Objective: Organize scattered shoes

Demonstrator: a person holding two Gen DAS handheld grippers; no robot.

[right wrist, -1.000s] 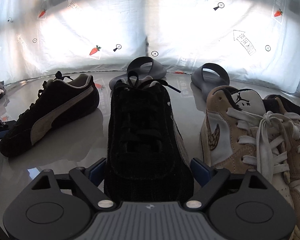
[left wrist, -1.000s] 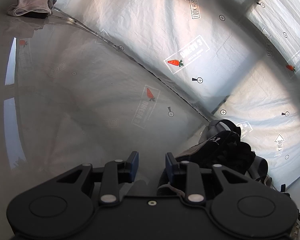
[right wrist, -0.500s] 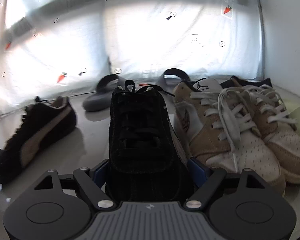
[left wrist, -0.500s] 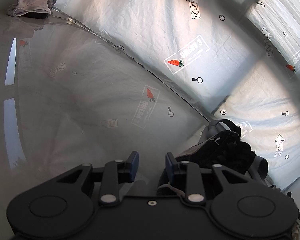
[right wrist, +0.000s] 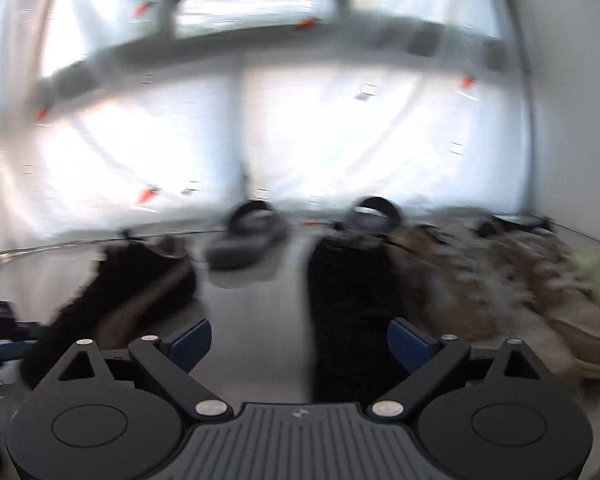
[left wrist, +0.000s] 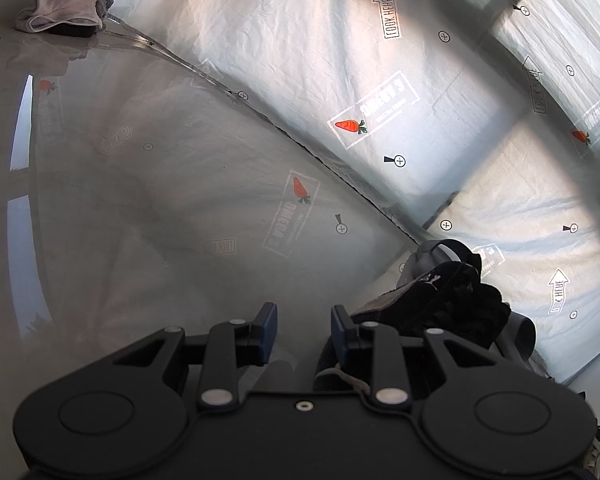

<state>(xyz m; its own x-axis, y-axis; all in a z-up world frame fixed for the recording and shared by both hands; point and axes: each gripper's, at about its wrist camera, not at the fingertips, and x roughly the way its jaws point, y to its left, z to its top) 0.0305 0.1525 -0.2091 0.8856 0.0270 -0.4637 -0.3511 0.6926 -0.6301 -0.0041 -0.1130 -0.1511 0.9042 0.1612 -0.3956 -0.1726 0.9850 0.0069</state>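
Our right gripper [right wrist: 299,334] jaws have just been opening and stand released; the black suede shoe [right wrist: 350,304] rests between them, nearer the right jaw. Soft and light, we judge it best gripped across its heel sides.

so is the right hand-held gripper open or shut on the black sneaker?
Open. The right hand-held gripper has just been opening; a gap shows beside the left pad, and the black sneaker stands on the table between the pads.
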